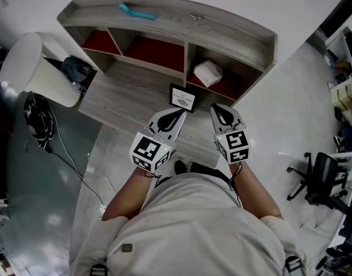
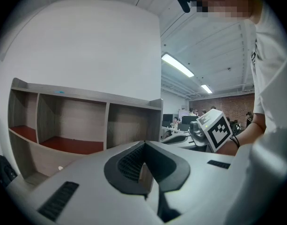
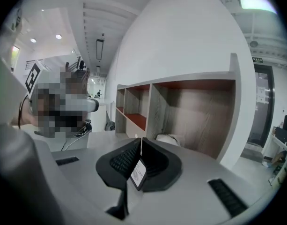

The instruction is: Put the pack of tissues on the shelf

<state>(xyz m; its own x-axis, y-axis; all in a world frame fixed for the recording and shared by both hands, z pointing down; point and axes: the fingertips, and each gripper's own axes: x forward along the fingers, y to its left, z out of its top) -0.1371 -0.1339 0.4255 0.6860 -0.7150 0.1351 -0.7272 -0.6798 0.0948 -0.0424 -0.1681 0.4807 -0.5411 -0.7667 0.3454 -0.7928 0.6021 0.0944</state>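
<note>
The white pack of tissues (image 1: 207,72) lies in the right cubby of the grey wooden shelf unit (image 1: 164,17); the right gripper view shows it (image 3: 169,138) just past the jaws, on the red cubby floor. My left gripper (image 1: 180,115) and right gripper (image 1: 215,106) hover side by side over the desk's front part, both pointing at the shelf. Each is shut with nothing held. In the left gripper view the jaws (image 2: 144,143) meet in front of the empty middle cubbies. The right gripper (image 3: 141,140) stands apart from the pack.
A small framed card (image 1: 182,98) stands on the desk (image 1: 121,96) between the grippers and shows through the right jaws' gap. A teal object (image 1: 136,11) lies on the shelf top. A white lamp shade (image 1: 35,68), cables (image 1: 41,122) and an office chair (image 1: 322,180) stand around.
</note>
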